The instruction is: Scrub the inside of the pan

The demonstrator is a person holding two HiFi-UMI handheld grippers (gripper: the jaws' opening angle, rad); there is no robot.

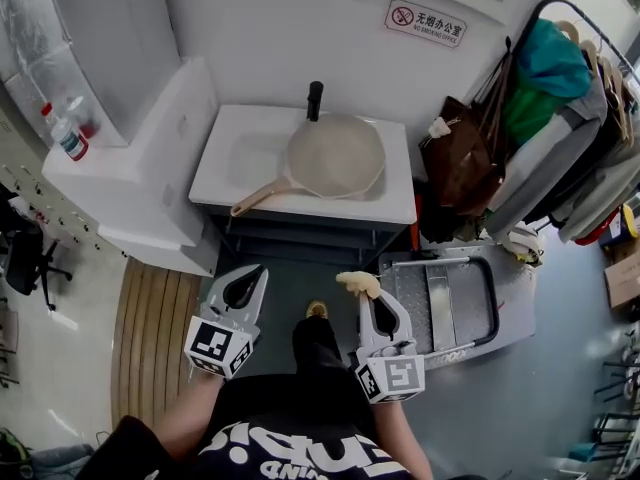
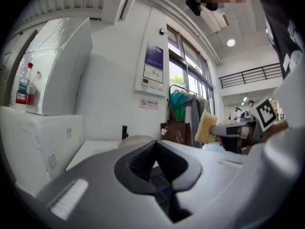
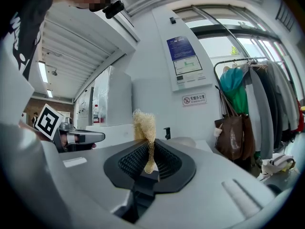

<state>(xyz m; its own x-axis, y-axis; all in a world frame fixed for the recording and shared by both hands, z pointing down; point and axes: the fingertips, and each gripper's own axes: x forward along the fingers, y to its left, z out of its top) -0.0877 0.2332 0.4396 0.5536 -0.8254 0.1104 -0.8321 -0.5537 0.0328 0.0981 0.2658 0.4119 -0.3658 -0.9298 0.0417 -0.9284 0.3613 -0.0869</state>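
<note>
Your right gripper is clamping a tuft of pale yellow scrubber between its jaws, with the fibres sticking up past the tips. Your left gripper is carrying nothing, and its jaws are pressing together. You are holding both grippers side by side in front of your body, pointing toward the white bench and stopping well short of it. The pan is sitting open side up on the right half of that bench, its light-coloured handle reaching toward the front left edge. A black fixture is standing just behind the pan's rim. To the left of the bench, a white cabinet is carrying a red-capped bottle. To the right, a brown bag is hanging beside a rack of clothes, and a grey cart is lying on the floor near your right gripper. A no-smoking sign is hanging on the wall above the bench.
</note>
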